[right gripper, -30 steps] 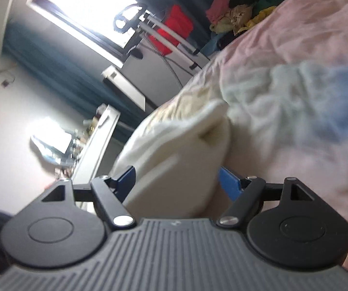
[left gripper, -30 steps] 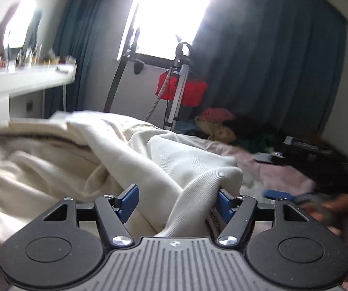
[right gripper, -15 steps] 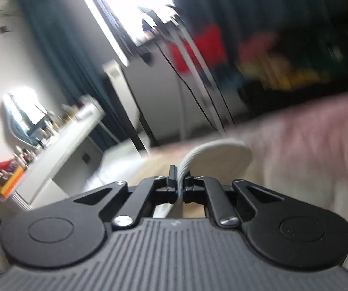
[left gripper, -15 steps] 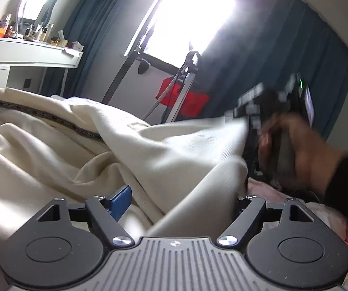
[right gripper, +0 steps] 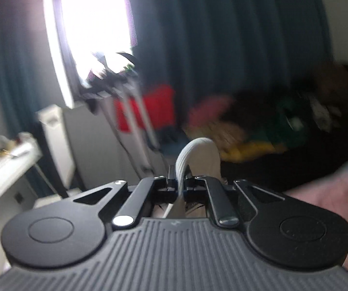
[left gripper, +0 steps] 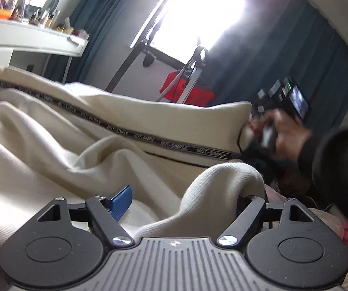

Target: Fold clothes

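A cream garment (left gripper: 76,140) with a black lettered stripe lies rumpled across the bed. My left gripper (left gripper: 186,194) is open, with a ribbed cuff (left gripper: 222,179) of the garment bunched between its jaws; the blue left pad (left gripper: 121,198) shows, the right one is hidden by cloth. My right gripper (right gripper: 180,181) is shut on a ribbed cream edge (right gripper: 198,152) of the garment and holds it lifted. It also shows in the left wrist view (left gripper: 278,111), in a hand, pulling one corner of the garment taut to the right.
A white desk (left gripper: 28,41) with bottles stands at the left. A metal stand with a red bag (left gripper: 186,92) is under the bright window. A pile of coloured clothes (right gripper: 258,135) lies behind on the pink bedding (right gripper: 331,194). Dark curtains hang behind.
My right gripper closed on the garment's edge, then lifted and pulled it to the right, stretching the striped side taut. My left gripper stays open with the cuff in it.
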